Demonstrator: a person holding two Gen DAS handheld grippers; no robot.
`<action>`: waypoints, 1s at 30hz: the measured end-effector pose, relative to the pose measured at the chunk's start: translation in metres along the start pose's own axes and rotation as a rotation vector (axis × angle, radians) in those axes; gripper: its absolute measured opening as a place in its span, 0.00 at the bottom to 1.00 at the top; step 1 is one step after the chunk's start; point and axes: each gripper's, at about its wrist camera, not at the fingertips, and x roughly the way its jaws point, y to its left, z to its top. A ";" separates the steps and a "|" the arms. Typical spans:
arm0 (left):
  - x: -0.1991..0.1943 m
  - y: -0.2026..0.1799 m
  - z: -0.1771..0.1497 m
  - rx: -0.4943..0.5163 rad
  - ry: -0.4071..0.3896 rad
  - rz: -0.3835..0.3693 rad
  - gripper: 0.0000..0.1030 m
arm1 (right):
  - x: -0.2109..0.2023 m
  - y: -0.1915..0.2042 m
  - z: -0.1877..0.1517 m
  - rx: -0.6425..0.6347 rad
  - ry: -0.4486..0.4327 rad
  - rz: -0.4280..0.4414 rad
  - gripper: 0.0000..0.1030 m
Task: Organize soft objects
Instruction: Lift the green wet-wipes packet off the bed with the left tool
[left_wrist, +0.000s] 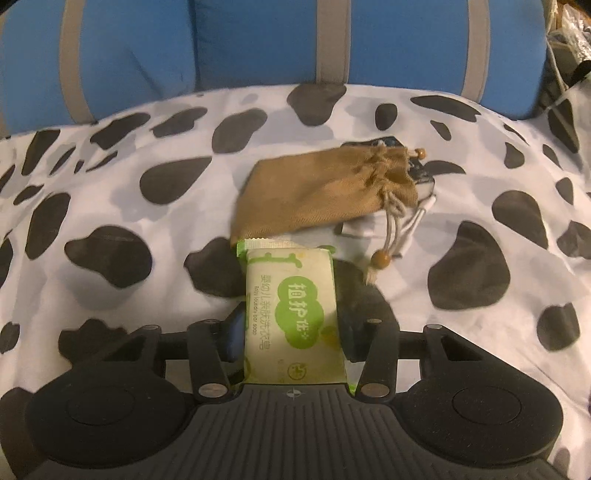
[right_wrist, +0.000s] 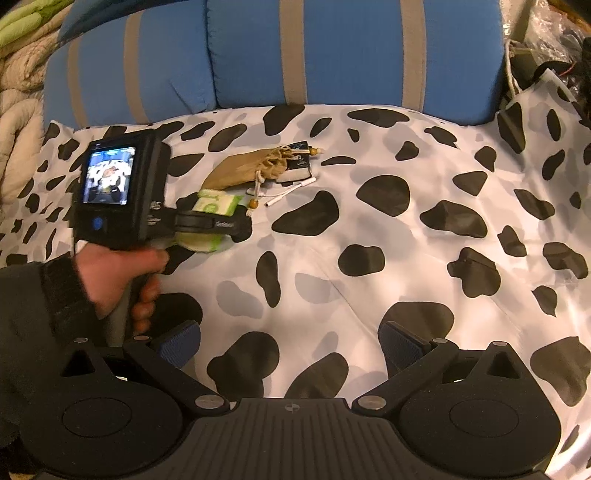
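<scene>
A pale green wrapped bar of laundry soap (left_wrist: 291, 295) sits lengthwise between the fingers of my left gripper (left_wrist: 291, 326), whose pads press on its two long sides. In the right wrist view a person's hand (right_wrist: 118, 273) holds that left gripper (right_wrist: 221, 223) low over the cow-print sheet with the soap (right_wrist: 218, 203) in it. Just beyond the soap lies a tan drawstring pouch (left_wrist: 321, 195) with wooden beads on its cords. My right gripper (right_wrist: 290, 343) hangs open over the sheet, nothing between its blue pads.
A cow-print sheet (right_wrist: 369, 229) covers the surface. Blue cushions with grey stripes (right_wrist: 351, 55) stand along the back. A small dark and white item (left_wrist: 423, 177) and a white cable piece (right_wrist: 291, 191) lie beside the pouch. Bedding is piled at the far left (right_wrist: 18, 92), clutter at the far right.
</scene>
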 end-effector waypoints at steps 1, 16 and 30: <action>-0.001 0.001 -0.002 0.006 0.005 -0.002 0.46 | 0.001 0.000 -0.001 -0.007 0.002 -0.007 1.00; -0.087 0.032 -0.033 0.000 -0.035 -0.068 0.46 | 0.007 0.021 -0.001 -0.092 -0.031 0.002 1.00; -0.157 0.055 -0.063 -0.049 -0.091 -0.137 0.46 | 0.027 0.033 0.011 -0.168 -0.126 -0.056 1.00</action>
